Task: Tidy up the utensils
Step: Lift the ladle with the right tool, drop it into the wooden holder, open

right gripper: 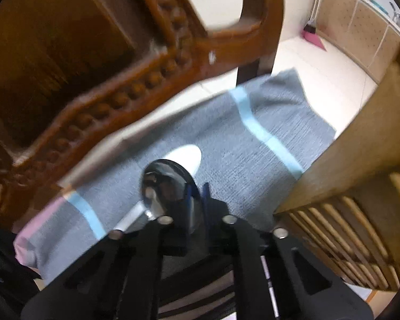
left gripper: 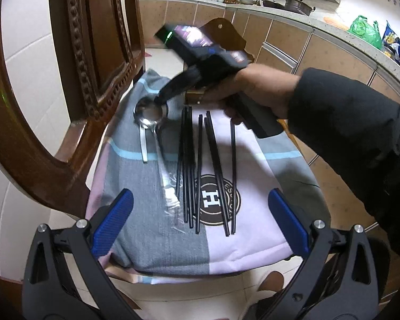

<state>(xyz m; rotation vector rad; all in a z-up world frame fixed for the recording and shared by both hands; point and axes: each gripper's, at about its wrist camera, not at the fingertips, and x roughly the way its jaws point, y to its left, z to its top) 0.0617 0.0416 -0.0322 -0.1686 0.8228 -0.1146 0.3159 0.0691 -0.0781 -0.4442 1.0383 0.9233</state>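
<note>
On the cloth-covered chair seat [left gripper: 152,240], the right gripper [right gripper: 197,197] is clenched on the steel ladle's [right gripper: 170,186] bowl rim, a thin pinch that risks slipping; the left gripper [left gripper: 200,229] hangs released.

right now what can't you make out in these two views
- Right tongs, left wrist view: tips motion-blurred over the spoon bowl; grip unclear.
- Right wrist view: the closed tongs' own frame hides the spoon handle and the pad contact.
- Clear wrapped utensil, left wrist view: glare hides what it is.
- Chopsticks: overlapping, count uncertain; unseen in the right wrist view.
- Wooden rack: cut by the edge.
</note>
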